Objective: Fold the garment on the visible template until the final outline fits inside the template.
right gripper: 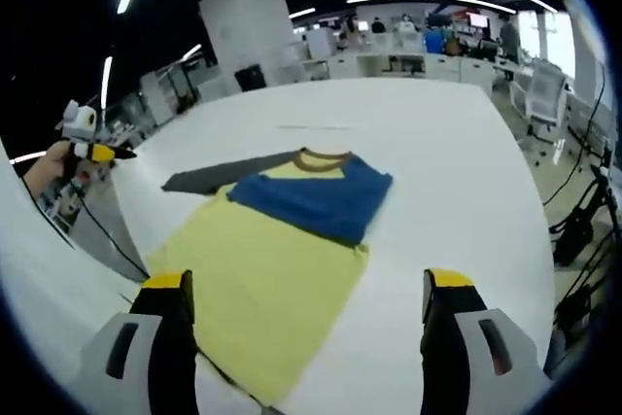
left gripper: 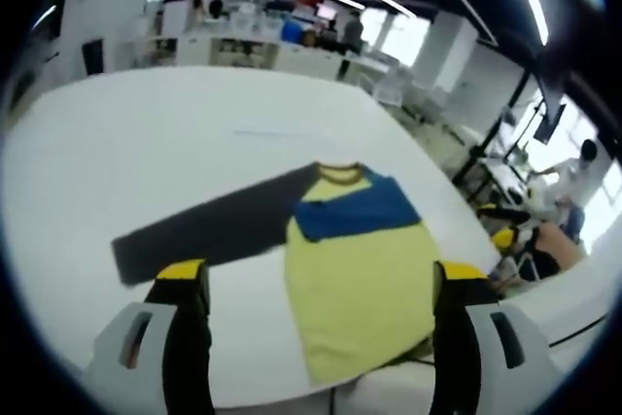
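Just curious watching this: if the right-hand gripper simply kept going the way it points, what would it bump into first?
Most likely the yellow body of the shirt, which lies on the white table straight ahead between the right gripper's open jaws. Depth is hard to judge.

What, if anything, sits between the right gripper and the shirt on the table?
Nothing visible. The right gripper is open above the shirt's yellow hem, with bare white table beside it. The dark sleeve lies spread out on the far side.

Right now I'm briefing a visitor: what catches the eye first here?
A yellow shirt with a blue folded sleeve across its chest lies on the white table. Its dark grey sleeve stretches sideways. Both grippers, left and right, hover open above it.
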